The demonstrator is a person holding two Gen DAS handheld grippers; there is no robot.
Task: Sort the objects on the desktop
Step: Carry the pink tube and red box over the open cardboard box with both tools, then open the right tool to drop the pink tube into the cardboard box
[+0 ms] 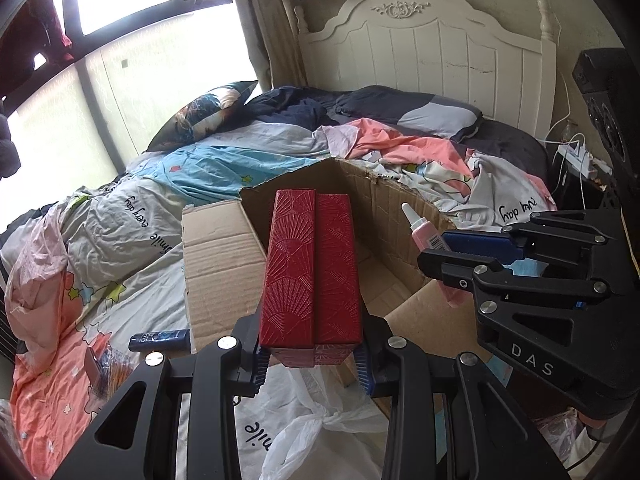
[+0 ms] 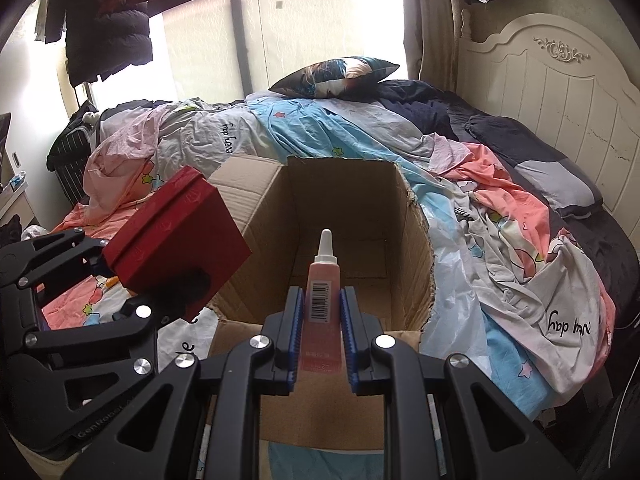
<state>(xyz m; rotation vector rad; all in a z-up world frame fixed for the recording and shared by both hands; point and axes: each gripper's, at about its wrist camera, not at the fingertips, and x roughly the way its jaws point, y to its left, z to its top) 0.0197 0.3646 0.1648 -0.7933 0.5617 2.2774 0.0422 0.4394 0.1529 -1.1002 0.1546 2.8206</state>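
My left gripper (image 1: pixel 312 364) is shut on a red embossed box (image 1: pixel 312 272) and holds it over the open cardboard box (image 1: pixel 384 216) on the bed. The red box also shows in the right wrist view (image 2: pixel 176 236), at the left above the cardboard box (image 2: pixel 360 208). My right gripper (image 2: pixel 320 344) is shut on a pink tube with a white cap and barcode (image 2: pixel 323 284), held above the cardboard box's near edge. In the left wrist view the right gripper (image 1: pixel 444 248) and the pink tube (image 1: pixel 424 232) are at the right.
The bed is covered with a rumpled quilt (image 2: pixel 500 240). A dark blue tube (image 1: pixel 160 338) and a packet of small items (image 1: pixel 106 364) lie on the quilt at the left. A white plastic bag (image 1: pixel 316 424) lies below the left gripper. A white headboard (image 1: pixel 432 52) stands behind.
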